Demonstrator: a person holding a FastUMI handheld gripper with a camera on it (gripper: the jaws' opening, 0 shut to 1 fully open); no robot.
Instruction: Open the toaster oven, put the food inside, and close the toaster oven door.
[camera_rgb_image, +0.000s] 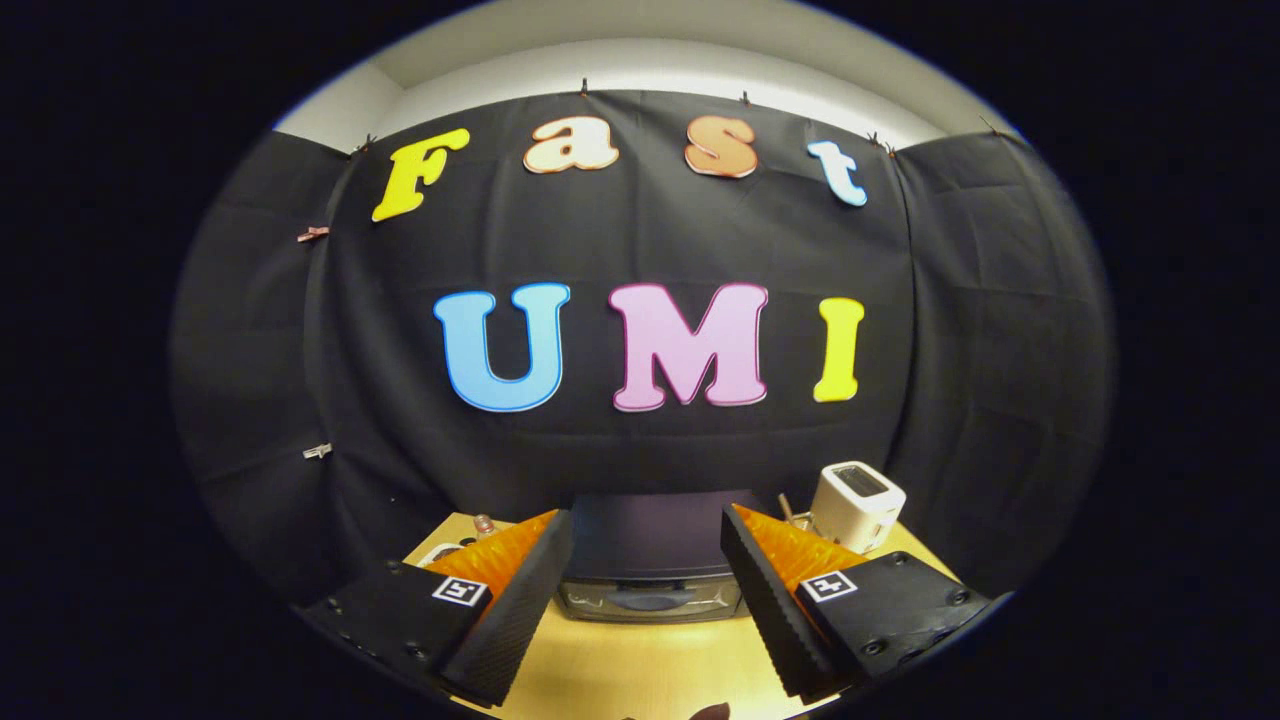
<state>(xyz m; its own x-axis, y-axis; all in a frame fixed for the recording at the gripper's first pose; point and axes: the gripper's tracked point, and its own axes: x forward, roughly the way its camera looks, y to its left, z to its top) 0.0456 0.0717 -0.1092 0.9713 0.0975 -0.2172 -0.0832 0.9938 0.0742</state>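
Desk (650, 660): a pale wooden top is seen, with bare surface between the tongs and the toaster oven; its far edge is met by the black cloth wall, so little room is left behind the things.
Toaster oven (650, 560): a dark box is set ahead of the tongs and framed between the two fingers; its glass door is seen shut, with a handle across the front near the top.
Tongs (645, 600): the fingers are held wide apart with nothing between them, raised above the desk and apart from the oven.
White toaster (858, 505): it is placed just beyond the right finger, beside the oven's right side.
Small things at left: a few small items are glimpsed past the left finger, too hidden to be named; the food cannot be made out.
Step in hand: opening the door is judged to be first, and the task is barely begun.
How it is done well: the handle is best approached level and centred, gripped across its bar, then drawn down and outward along the door's arc.
Open room: the bare desk in front should be kept free for the dropping door; the white toaster is best given a berth on the right.
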